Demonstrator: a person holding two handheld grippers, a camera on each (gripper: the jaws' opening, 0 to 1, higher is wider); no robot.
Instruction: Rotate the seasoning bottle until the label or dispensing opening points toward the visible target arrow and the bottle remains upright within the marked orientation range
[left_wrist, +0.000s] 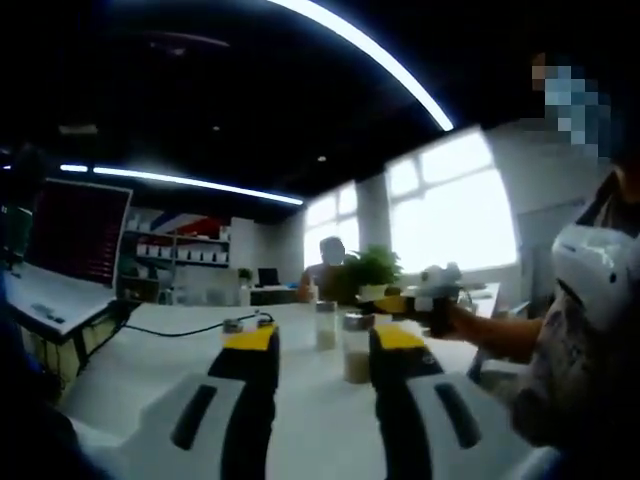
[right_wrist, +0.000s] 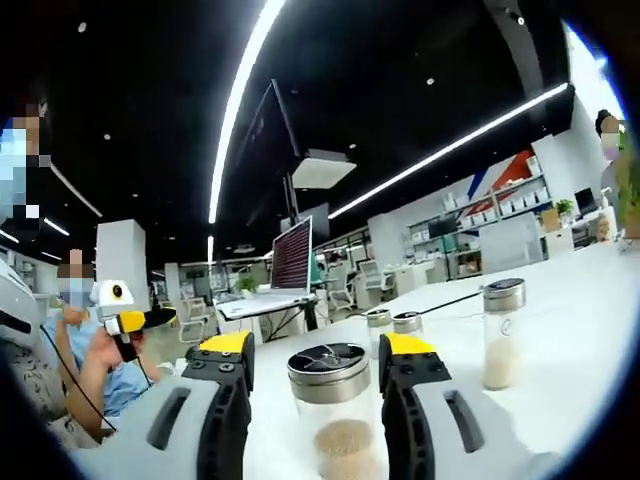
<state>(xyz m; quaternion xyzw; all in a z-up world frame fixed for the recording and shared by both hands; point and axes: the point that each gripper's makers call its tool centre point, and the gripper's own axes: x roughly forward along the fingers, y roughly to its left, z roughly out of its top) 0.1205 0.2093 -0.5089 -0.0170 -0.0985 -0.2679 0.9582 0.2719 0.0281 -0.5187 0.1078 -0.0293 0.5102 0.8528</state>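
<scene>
Early stage: right gripper (right_wrist: 315, 375) jaws apart astride the upright clear glass, metal-capped seasoning bottle (right_wrist: 332, 415) on the white worktop (right_wrist: 570, 330), ungrasped; left gripper (left_wrist: 322, 345) jaws apart, empty; rotation seemingly pending.

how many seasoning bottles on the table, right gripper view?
4: nearest bottle between the right gripper jaws, two small bottles behind it, tall bottle at right. More may be hidden.

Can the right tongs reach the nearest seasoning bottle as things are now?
Probably yes. The nearest seasoning bottle already stands upright between the open right tongs, with nothing visible in the way, so closing should grip it.
</scene>
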